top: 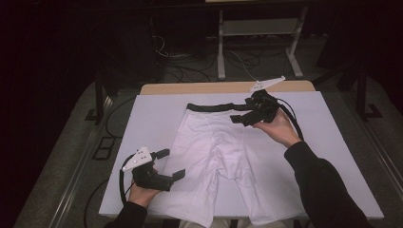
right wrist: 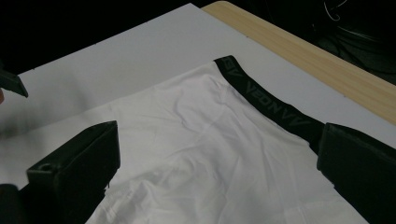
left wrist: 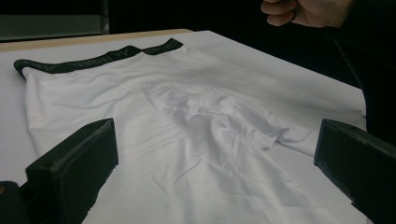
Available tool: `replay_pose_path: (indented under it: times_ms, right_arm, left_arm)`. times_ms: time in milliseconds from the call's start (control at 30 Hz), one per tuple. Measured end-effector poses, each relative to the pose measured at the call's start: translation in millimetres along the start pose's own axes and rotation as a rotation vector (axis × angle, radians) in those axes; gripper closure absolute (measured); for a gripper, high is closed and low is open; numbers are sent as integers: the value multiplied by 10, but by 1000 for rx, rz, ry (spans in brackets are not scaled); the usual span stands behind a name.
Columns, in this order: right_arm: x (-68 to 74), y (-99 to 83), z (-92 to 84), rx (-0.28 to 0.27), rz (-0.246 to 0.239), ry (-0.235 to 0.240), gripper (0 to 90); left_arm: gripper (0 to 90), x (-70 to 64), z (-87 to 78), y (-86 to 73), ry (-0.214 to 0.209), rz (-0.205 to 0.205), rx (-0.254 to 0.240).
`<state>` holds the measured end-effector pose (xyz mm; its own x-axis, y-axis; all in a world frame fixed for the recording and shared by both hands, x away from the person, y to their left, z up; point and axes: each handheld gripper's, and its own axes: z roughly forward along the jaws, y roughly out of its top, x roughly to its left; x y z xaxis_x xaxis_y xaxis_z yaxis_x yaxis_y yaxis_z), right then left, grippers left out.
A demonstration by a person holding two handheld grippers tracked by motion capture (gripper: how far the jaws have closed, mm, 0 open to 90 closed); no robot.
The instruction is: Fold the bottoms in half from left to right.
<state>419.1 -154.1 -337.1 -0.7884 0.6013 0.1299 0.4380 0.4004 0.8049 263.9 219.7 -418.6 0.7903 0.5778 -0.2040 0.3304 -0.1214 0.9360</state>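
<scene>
White boxer shorts (top: 214, 156) with a black waistband (top: 209, 107) lie flat on a white sheet, waistband at the far end, legs toward the person. My left gripper (top: 170, 164) hovers at the left leg's edge, jaws wide apart with nothing between them; its own view looks across the shorts (left wrist: 187, 121) to the waistband (left wrist: 93, 58). My right gripper (top: 242, 110) is open above the waistband's right end, holding nothing. In the right gripper view the waistband (right wrist: 275, 105) runs between the two jaws over the white cloth (right wrist: 210, 158).
The white sheet (top: 332, 142) covers a wooden table whose far edge (top: 199, 88) shows. Behind it stand a white metal frame (top: 256, 42) and cables on the dark floor. A dark-sleeved forearm (top: 323, 185) crosses the right side.
</scene>
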Motion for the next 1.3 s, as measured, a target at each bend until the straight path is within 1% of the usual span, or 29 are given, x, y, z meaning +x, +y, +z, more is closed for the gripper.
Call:
replay_pose_path:
  times_ms: [300, 833, 967, 1300]
  right_arm:
    - [4, 95, 140, 8, -6, 5, 0]
    - [-61, 228, 452, 24, 12, 11, 0]
    - [-77, 274, 520, 28, 4, 10, 0]
    - [-115, 367, 711, 34, 14, 7, 0]
  left_arm:
    - [0, -1, -7, -1, -2, -1, -4]
    - [0, 3, -9, -4, -4, -3, -1]
    - [0, 3, -10, -5, -3, -6, -5]
    - [0, 0, -11, -7, -7, -6, -2]
